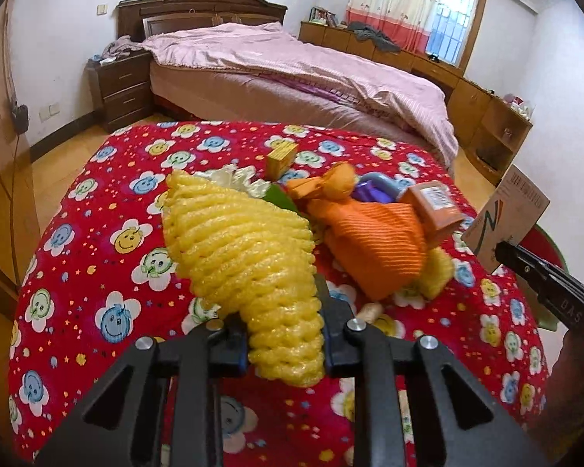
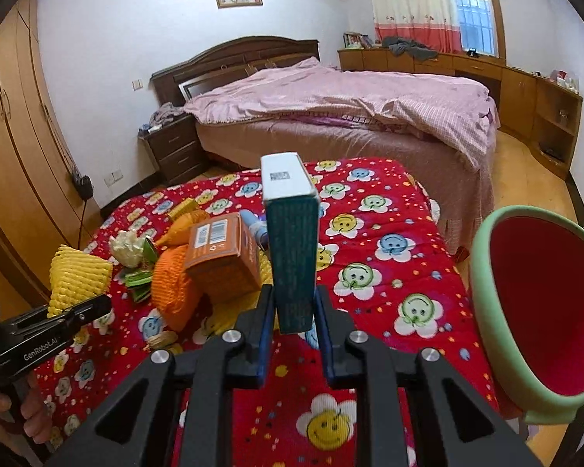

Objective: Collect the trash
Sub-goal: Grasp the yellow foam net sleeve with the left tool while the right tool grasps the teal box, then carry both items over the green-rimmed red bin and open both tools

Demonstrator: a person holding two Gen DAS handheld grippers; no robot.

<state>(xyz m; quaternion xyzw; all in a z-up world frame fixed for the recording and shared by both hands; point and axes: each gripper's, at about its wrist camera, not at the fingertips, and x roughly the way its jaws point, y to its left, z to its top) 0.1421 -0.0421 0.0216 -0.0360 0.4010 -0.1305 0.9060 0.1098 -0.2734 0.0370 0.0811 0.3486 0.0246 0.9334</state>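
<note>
Trash in both claws above the red flowered table [image 1: 78, 202]: our left gripper [image 1: 286, 346] squeezes the yellow foam net [image 1: 241, 249], soft and feather-light, low down, while our right gripper [image 2: 294, 327] pinches the stiff green carton [image 2: 292, 249] beside the bin [image 2: 486, 292].

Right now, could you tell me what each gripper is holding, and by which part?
Left gripper clamps the yellow foam net at its near end; right gripper clamps the teal box at its lower end.
</note>
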